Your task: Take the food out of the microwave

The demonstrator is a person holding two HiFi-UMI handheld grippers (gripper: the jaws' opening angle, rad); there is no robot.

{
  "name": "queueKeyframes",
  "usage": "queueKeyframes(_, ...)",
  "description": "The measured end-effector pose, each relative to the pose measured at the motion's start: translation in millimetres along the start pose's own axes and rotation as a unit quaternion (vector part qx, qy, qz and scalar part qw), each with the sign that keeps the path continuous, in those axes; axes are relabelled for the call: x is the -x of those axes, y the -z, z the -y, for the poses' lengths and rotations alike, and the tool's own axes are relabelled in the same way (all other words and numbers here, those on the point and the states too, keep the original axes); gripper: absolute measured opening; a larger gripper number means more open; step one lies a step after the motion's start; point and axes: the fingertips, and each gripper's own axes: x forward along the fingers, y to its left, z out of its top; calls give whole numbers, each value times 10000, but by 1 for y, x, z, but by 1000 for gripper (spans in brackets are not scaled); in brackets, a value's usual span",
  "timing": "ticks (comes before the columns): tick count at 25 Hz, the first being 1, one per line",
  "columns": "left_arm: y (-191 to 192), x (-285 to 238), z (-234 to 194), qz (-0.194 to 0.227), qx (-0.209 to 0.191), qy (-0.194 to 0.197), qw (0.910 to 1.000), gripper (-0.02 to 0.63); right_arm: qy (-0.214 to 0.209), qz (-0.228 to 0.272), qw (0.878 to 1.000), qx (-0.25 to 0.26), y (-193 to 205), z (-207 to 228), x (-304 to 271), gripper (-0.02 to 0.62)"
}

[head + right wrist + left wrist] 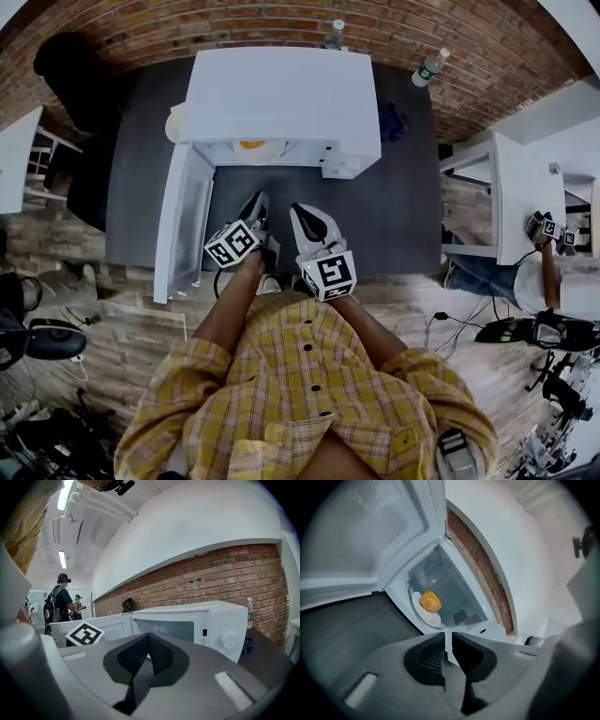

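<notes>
The white microwave (281, 94) stands on a dark table (394, 216) with its door (183, 220) swung open to the left. Inside, a round orange piece of food (251, 146) lies on a white plate (426, 613); the left gripper view shows the food (431, 601) straight ahead in the cavity. My left gripper (255, 202) is shut and empty, in front of the opening and short of it. Beside it, my right gripper (298, 212) is also shut and empty, facing the microwave (187, 625) from further out. Neither one touches the food.
Two water bottles (428, 67) (335, 36) stand at the back of the table against the brick wall. A dark cloth (392, 120) lies right of the microwave. A white desk (520, 187) and another person's arm (548, 272) are at the right.
</notes>
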Motion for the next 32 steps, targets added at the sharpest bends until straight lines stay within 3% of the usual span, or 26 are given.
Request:
queueKeyframes(4, -5, -10, -12, 144, 709, 118, 9973, 53, -1, -7, 10000, -10, 1, 3, -6, 3)
queueKeyframes(11, -12, -26, -41, 536, 1780, 176, 9824, 69, -23, -41, 10000, -45, 5, 5, -11, 3)
queueKeyframes(18, -18, -44, -74, 936, 2981, 127, 9498, 84, -23, -56, 10000, -6, 5, 8, -13, 3)
queueKeyframes(23, -21, -58, -87, 1080, 3282, 22, 9384, 84, 18, -106, 9999, -21, 8, 15, -13, 3)
queueKeyframes(32, -28, -76, -92, 1162, 3374, -84, 9341, 87, 35, -102, 9999, -56, 8, 22, -15, 3)
